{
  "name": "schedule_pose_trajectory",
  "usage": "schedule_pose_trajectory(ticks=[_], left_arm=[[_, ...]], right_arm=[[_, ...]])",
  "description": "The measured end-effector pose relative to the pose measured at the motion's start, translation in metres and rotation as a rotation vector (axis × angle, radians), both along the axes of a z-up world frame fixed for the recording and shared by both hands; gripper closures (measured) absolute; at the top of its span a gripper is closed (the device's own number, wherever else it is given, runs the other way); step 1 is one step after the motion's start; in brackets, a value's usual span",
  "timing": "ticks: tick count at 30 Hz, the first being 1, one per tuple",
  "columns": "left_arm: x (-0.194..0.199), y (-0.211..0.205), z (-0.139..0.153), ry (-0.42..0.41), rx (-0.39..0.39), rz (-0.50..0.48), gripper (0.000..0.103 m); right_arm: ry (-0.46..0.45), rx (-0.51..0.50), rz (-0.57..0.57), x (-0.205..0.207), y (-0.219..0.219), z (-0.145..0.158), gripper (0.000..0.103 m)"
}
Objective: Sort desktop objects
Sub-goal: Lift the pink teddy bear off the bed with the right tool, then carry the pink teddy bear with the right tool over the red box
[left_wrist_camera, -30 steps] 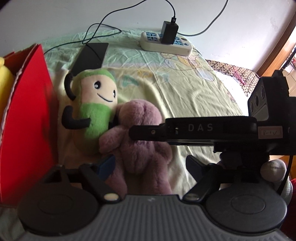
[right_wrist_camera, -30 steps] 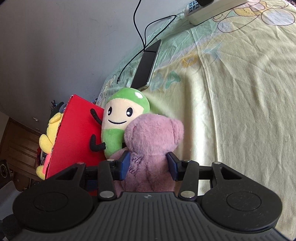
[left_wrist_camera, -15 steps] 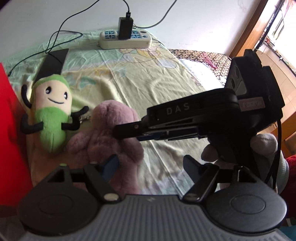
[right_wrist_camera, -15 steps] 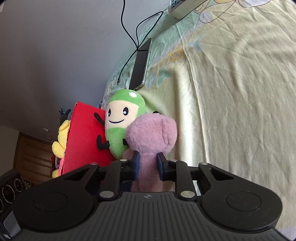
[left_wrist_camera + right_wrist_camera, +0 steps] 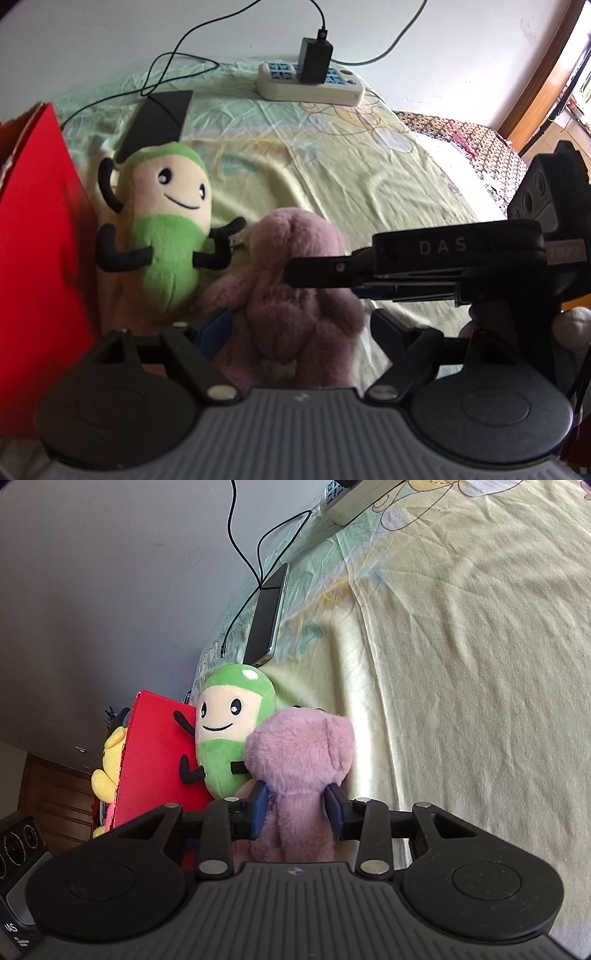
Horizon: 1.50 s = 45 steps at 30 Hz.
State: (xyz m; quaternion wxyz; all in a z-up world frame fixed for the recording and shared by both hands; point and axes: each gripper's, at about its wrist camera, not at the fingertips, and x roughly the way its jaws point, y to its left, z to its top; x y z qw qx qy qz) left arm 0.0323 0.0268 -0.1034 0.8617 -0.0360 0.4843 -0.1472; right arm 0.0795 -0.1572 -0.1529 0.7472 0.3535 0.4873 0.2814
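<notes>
Half-hidden pink plush [image 5: 299, 760] between right gripper [image 5: 295, 812] pads.

Beyond my jaws a pale yellow-green cartoon-print sheet [image 5: 332, 177] covers the surface, wrinkled, running back to a plain white wall [image 5: 110, 29]. A white power strip [image 5: 314, 86] lies near that wall with a black charger [image 5: 316, 61] plugged in; thin black cable [image 5: 173, 70] loops to a dark smartphone [image 5: 266, 618] lying flat. I see brown wooden door trim [image 5: 543, 70] at right.
</notes>
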Motion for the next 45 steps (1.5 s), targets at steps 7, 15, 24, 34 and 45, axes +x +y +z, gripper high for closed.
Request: schedule_pose_trajectory(ticks=[7, 15, 24, 34, 45], left_arm=[[0.003, -0.010, -0.005, -0.020, 0.011, -0.005, 0.020], [-0.008, -0.033, -0.002, -0.036, 0.005, -0.075, 0.024], [-0.035, -0.066, 0.017, -0.077, -0.039, -0.186, 0.024], [-0.064, -0.058, 0.067, -0.226, -0.068, -0.182, 0.024], [-0.088, 0.028, 0.126, -0.411, -0.103, -0.088, 0.024]], right_arm=[[-0.003, -0.010, 0.018, 0.004, 0.016, -0.002, 0.055], [-0.002, -0.027, 0.040, 0.001, 0.011, 0.001, 0.062], [-0.021, -0.036, -0.035, -0.034, -0.032, 0.019, 0.065], [-0.164, -0.060, -0.101, -0.070, -0.038, 0.067, 0.065], [-0.361, -0.034, -0.034, -0.078, 0.029, 0.132, 0.065]])
